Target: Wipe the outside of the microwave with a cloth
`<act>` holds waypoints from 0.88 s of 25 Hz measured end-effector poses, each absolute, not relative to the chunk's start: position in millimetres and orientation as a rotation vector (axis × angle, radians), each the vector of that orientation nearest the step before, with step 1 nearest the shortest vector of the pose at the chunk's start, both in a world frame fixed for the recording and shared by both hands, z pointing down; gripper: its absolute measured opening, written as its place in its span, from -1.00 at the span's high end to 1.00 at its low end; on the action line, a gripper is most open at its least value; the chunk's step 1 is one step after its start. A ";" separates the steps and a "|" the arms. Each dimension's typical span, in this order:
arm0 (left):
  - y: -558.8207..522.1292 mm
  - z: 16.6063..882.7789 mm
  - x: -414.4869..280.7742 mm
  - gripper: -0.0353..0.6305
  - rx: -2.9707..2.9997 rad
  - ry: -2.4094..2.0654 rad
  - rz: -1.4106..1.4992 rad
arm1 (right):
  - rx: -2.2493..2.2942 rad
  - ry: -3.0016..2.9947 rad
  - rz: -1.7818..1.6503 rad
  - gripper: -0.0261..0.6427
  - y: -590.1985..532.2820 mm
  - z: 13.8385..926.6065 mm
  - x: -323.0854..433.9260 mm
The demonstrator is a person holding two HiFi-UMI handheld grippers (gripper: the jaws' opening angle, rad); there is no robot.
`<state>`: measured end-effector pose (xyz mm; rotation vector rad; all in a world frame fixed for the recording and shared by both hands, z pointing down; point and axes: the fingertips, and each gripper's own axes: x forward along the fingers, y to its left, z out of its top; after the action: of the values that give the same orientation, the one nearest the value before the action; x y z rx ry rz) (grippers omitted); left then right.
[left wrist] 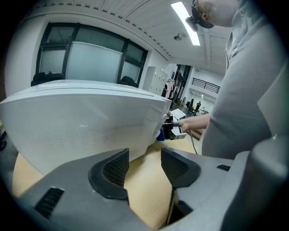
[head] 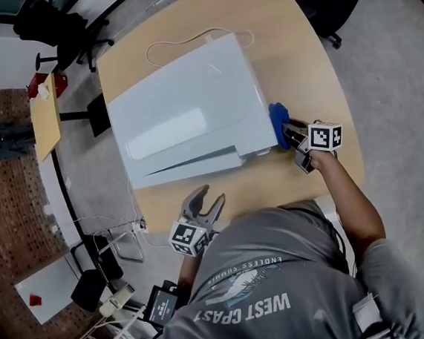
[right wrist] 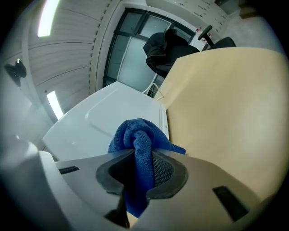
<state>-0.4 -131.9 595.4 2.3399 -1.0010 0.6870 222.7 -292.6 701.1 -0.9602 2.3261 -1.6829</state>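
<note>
The white microwave (head: 187, 118) stands on a round wooden table (head: 312, 63). My right gripper (head: 292, 132) is shut on a bunched blue cloth (head: 278, 121), and the cloth presses against the microwave's right side near its front corner. In the right gripper view the blue cloth (right wrist: 137, 151) fills the gap between the jaws, with the microwave (right wrist: 104, 124) just beyond. My left gripper (head: 207, 204) hangs open at the table's near edge, in front of the microwave's front face (left wrist: 81, 126), with nothing between its pads (left wrist: 115, 168).
A white power cord (head: 187, 43) loops on the table behind the microwave. Black office chairs (head: 54, 27) stand at the back left. Power strips and cables (head: 121, 294) lie on the floor below the table's near edge. A person's arm (head: 351, 201) reaches along the table's right side.
</note>
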 end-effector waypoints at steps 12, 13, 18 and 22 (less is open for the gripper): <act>-114.3 602.0 -21.6 0.18 2.274 -1.089 0.678 | -1.076 2.268 -1.537 0.68 -463.9 676.7 214.1; -112.4 604.9 -23.0 0.18 2.266 -1.095 0.681 | -1.072 2.278 -1.541 0.68 -451.4 677.4 214.8; -110.6 618.1 -18.0 0.18 2.236 -1.080 0.641 | -1.021 2.332 -1.616 0.69 -363.3 681.7 218.0; -113.8 639.5 -16.2 0.18 2.154 -1.069 0.555 | -0.892 2.370 -1.706 0.69 -301.0 677.0 218.3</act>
<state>-16.2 -113.8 639.5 2.1536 -1.0691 0.5548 218.3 -301.0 677.0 -0.8917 2.3704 -1.7060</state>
